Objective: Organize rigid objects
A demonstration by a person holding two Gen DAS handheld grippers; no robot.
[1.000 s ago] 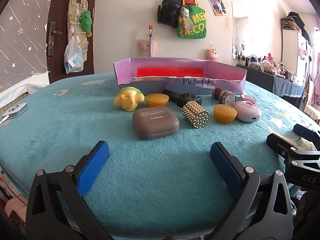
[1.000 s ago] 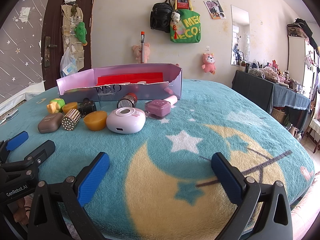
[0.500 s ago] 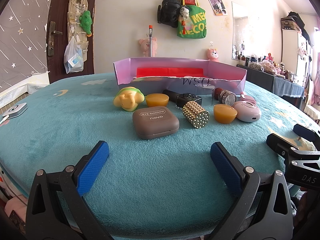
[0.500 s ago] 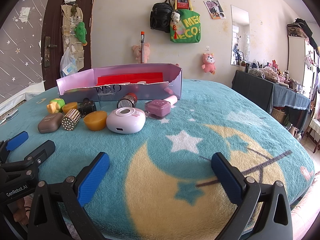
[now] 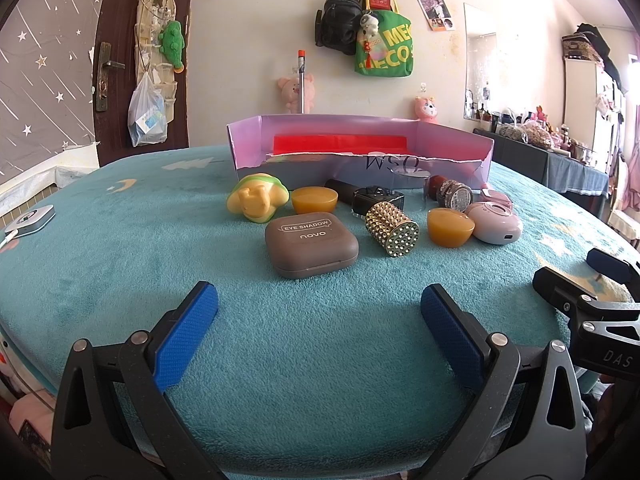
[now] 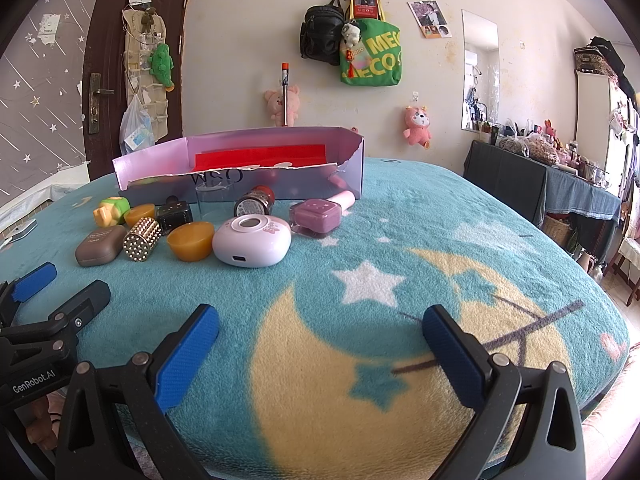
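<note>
Two claws hover low over a teal plush blanket, both released with their blue pads spread wide and nothing between them. The left claw points straight at the cluster of small things; the right claw sits to its right, over the blanket's yellow moon pattern, well clear of the cluster. Each shows at the edge of the other's view.

Nearest the left claw lies a brown eye shadow case, flat on the blanket. Just to its right a gold studded cylinder lies on its side, and beyond that an amber bowl tilts against a pale pink oval device. Behind the case sit a yellow and green toy and a second amber bowl, side by side. A black bottle lies behind the cylinder, with a clear glass cup and a glittery round jar further right. From the right wrist view a purple nail polish bottle lies on its side, just right of the oval device.

Behind all of these stands a shallow lilac cardboard box with a torn front wall and a red lining; whether anything lies inside it I cannot tell. At the far left edge of the blanket rests a small white device with a cable.
</note>
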